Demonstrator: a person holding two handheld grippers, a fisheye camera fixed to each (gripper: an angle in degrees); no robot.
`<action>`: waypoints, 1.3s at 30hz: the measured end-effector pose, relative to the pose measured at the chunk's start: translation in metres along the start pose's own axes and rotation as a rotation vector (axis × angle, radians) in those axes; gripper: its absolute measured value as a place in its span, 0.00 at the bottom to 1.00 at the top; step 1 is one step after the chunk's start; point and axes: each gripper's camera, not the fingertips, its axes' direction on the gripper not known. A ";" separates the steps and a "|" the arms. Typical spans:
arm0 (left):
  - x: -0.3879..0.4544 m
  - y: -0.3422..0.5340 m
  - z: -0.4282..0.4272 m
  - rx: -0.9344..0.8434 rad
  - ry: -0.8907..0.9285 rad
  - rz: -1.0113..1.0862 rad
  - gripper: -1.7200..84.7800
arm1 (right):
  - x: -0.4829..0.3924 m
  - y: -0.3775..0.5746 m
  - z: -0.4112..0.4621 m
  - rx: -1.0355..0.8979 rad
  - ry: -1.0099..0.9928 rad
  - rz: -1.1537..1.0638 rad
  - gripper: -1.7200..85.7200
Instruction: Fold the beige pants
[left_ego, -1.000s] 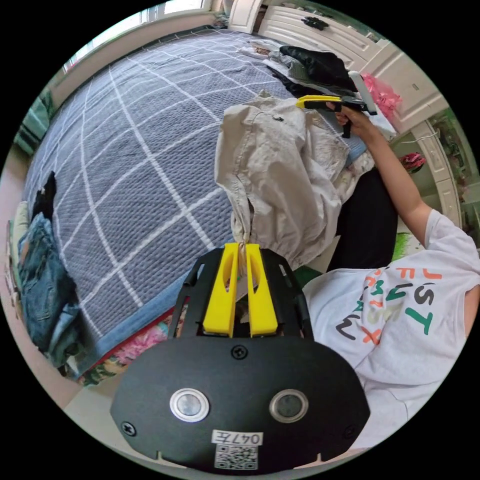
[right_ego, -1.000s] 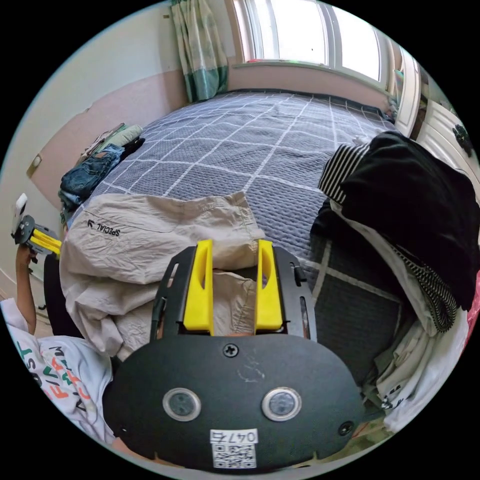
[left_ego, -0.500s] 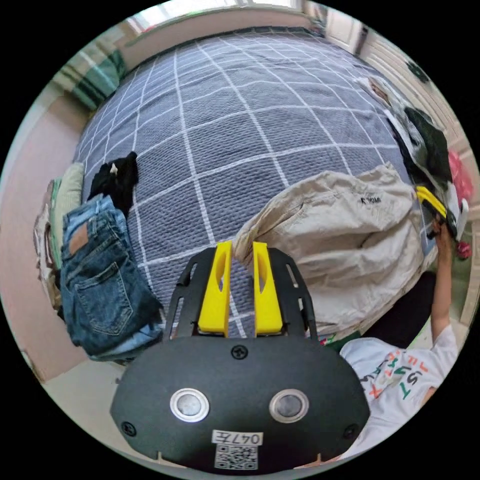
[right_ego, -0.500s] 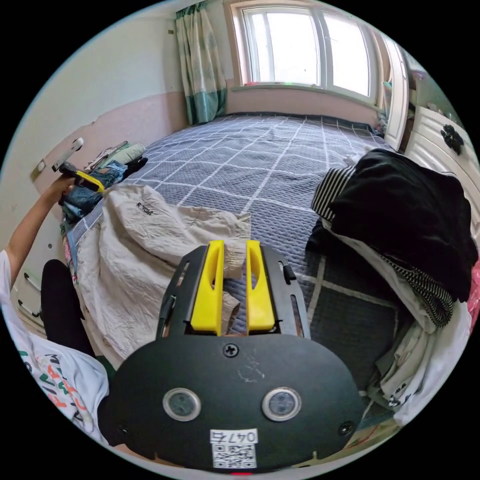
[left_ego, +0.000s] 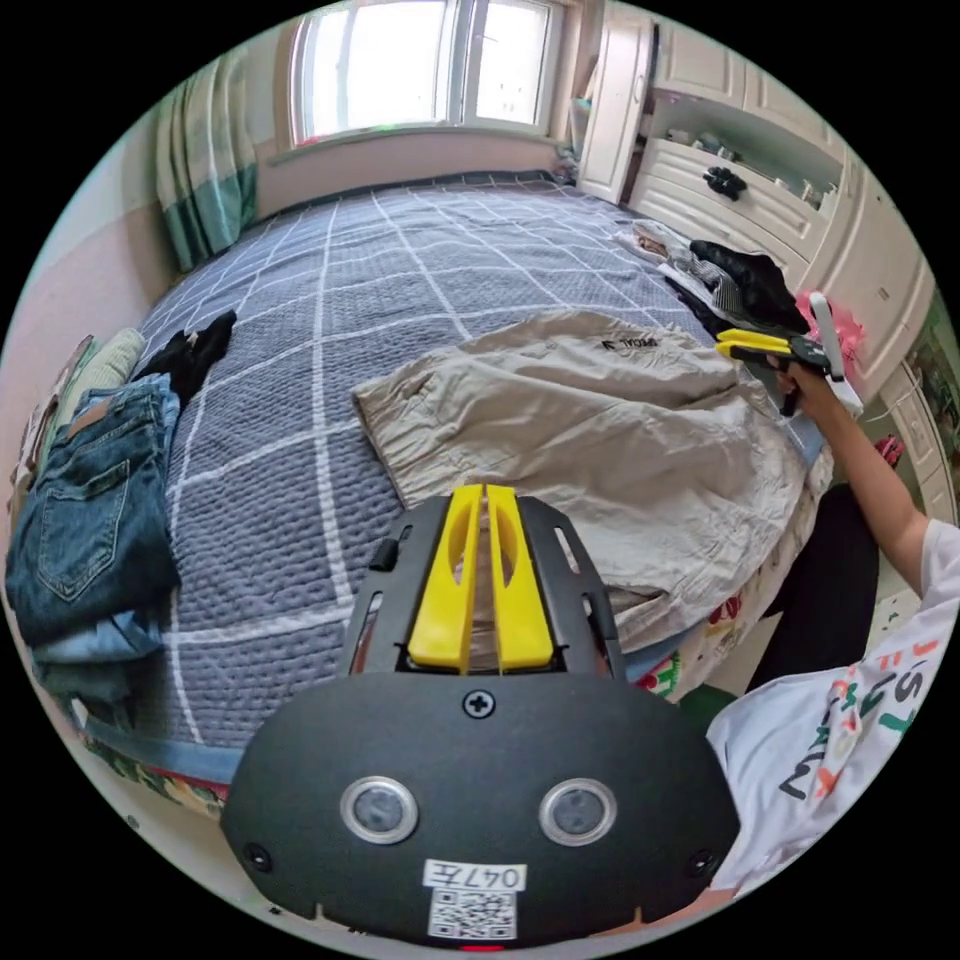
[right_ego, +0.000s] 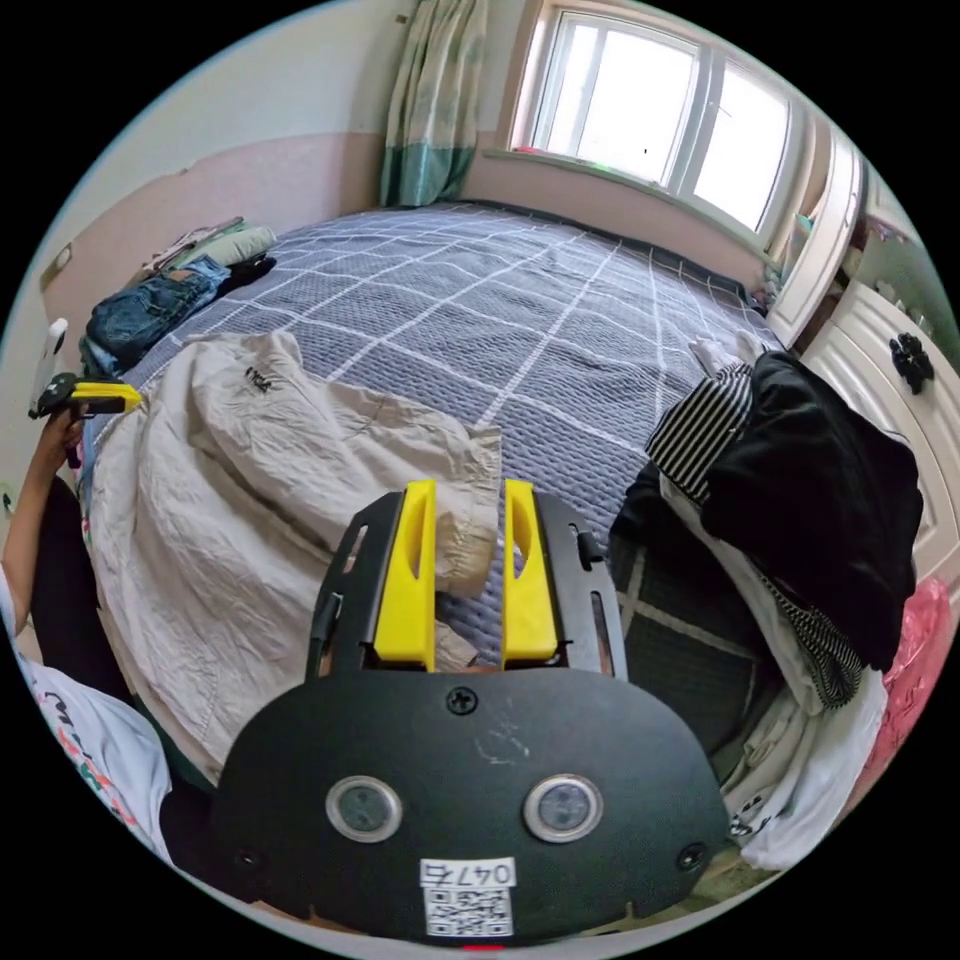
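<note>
The pants were spread flat on the bed, along its near edge, with part of the cloth draped over that edge. In the left gripper view, the left gripper was seen with its jaws nearly closed, a strip of beige cloth showing in the narrow gap between them; whether the cloth was pinched could not be told. The right gripper was held over the far end of the pants, near a pile of dark clothes.

In the right gripper view, the right gripper was seen with its jaws parted, a corner of the pants lying between them, ungripped. Jeans were stacked at the bed's left corner.
</note>
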 end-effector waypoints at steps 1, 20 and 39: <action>0.000 -0.002 0.000 -0.013 0.004 0.009 0.03 | -0.002 -0.006 0.004 -0.016 0.020 -0.001 0.10; -0.044 -0.018 0.010 -0.170 0.203 -0.034 0.02 | -0.045 -0.055 -0.021 0.020 0.173 -0.100 0.02; -0.057 0.005 -0.035 -0.206 0.024 0.029 0.15 | -0.089 0.143 -0.138 -0.052 0.081 0.083 0.10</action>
